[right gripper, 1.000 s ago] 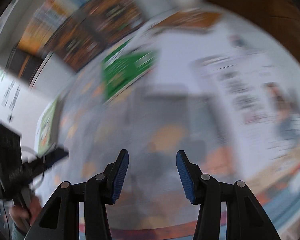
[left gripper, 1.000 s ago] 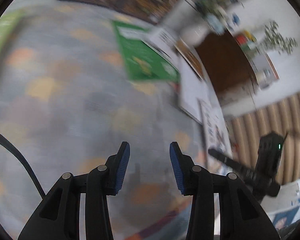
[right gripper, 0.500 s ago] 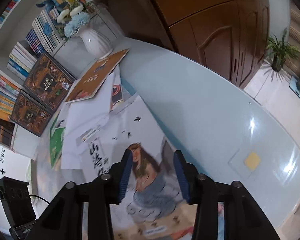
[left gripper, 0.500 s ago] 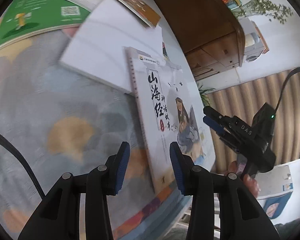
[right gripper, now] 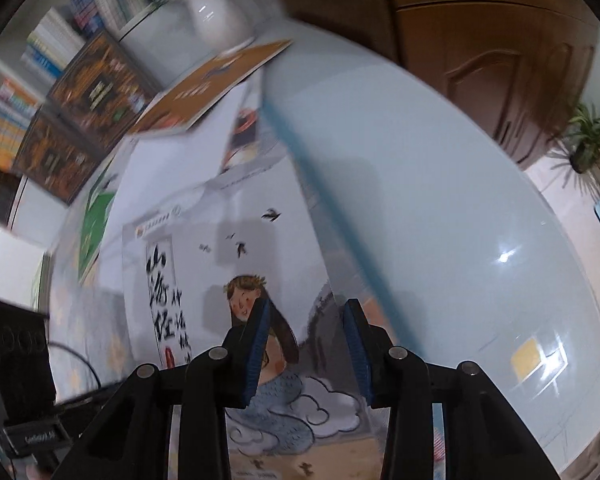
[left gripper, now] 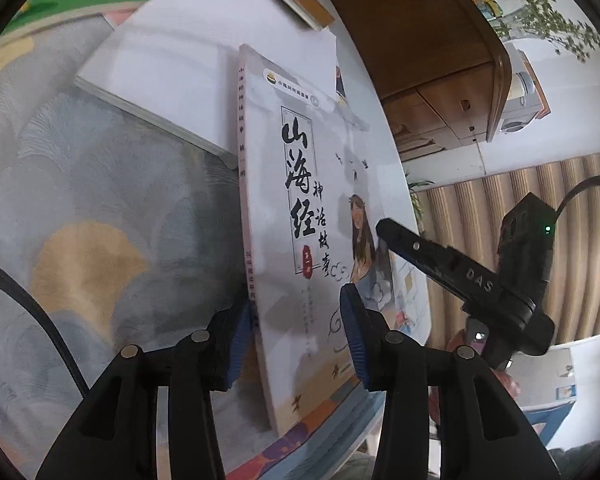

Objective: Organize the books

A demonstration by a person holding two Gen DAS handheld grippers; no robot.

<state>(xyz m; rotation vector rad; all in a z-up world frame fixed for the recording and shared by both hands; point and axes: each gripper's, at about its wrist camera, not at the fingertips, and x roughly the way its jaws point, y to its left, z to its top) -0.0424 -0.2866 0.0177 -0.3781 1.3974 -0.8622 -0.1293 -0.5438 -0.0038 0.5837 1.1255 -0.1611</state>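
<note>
Left gripper [left gripper: 296, 336] fingers apart, straddling storybook [left gripper: 320, 216] spine edge; right gripper [right gripper: 306, 354] fingers apart over its cover

- The illustrated book [left gripper: 300, 216] lies at the table's near edge, its spine side between the spread fingers of the left gripper [left gripper: 296, 340]
- A white book [left gripper: 188, 64] presses against the spine farther back, blocking that side
- Patterned tablecloth [left gripper: 80, 208] left of the spine lies bare
- Right gripper [right gripper: 306, 344] hovers over the cover; the glossy tabletop [right gripper: 440, 200] to its right is open
</note>
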